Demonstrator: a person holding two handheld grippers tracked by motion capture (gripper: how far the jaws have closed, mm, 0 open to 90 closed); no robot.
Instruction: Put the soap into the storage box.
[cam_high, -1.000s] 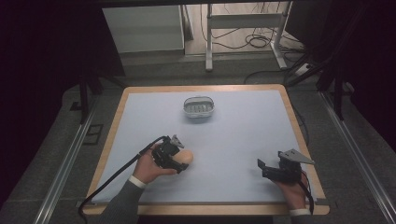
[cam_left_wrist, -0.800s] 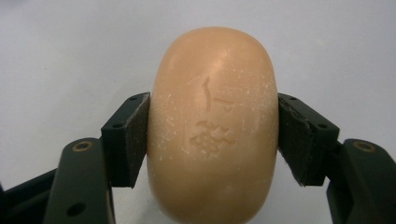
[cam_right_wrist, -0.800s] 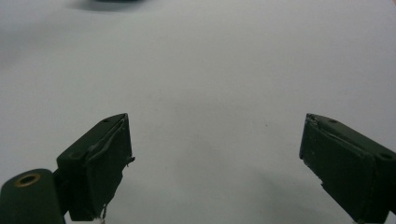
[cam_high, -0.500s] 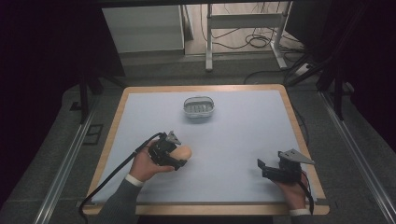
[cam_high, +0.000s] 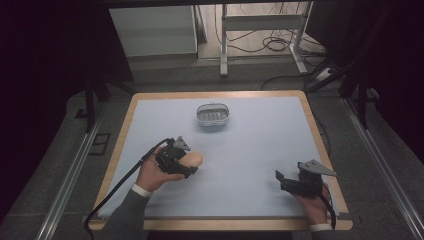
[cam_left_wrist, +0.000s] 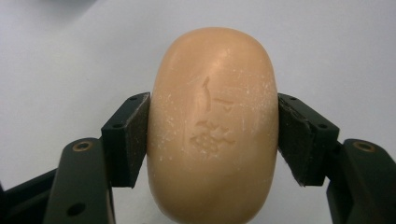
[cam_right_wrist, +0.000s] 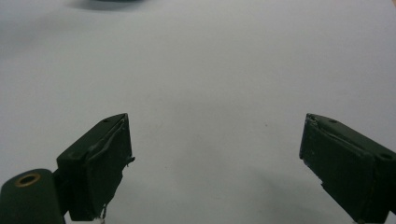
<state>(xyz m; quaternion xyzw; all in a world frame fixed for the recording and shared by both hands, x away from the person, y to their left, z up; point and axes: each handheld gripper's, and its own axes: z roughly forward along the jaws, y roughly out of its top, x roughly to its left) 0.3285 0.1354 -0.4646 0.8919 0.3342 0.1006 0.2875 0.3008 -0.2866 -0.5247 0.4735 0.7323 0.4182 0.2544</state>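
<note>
High view: table (cam_high: 260, 150) with a pale blue-white top and a wooden rim. Left gripper (cam_high: 186, 162) is at the near-left part of the table, held in the person's left hand (cam_high: 155, 172), cable trailing off the near edge. It is clamped on a bar of soap (cam_high: 192, 160), tan-orange and oval, which sticks out past the jaws toward the table middle. Cannot tell if the soap is touching the tabletop or lifted just off it.

Right gripper (cam_high: 280, 181) is at the near-right corner area, held in the right hand (cam_high: 315, 202), grey plate on top, pointing left toward the table centre. Well apart from the left gripper.

Small oval dish (cam_high: 213, 115) with a pale rim and ribbed inside sits at the far-middle of the table, well apart from both grippers. Contents too small to tell.

Left gripper view: soap (cam_left_wrist: 212, 130) is pinched between both pads, one pad on each long side, jaws pressed flush against it. Stamped mark on the soap's upper face, with small white scuffs. Pale tabletop behind.

Right gripper view: right gripper (cam_right_wrist: 215, 154) has its jaws spread wide apart, nothing between them, bare tabletop underneath. Pad edges look worn and a bit frayed. A dark blurred shape sits at the top edge, cannot tell what it is.
</note>
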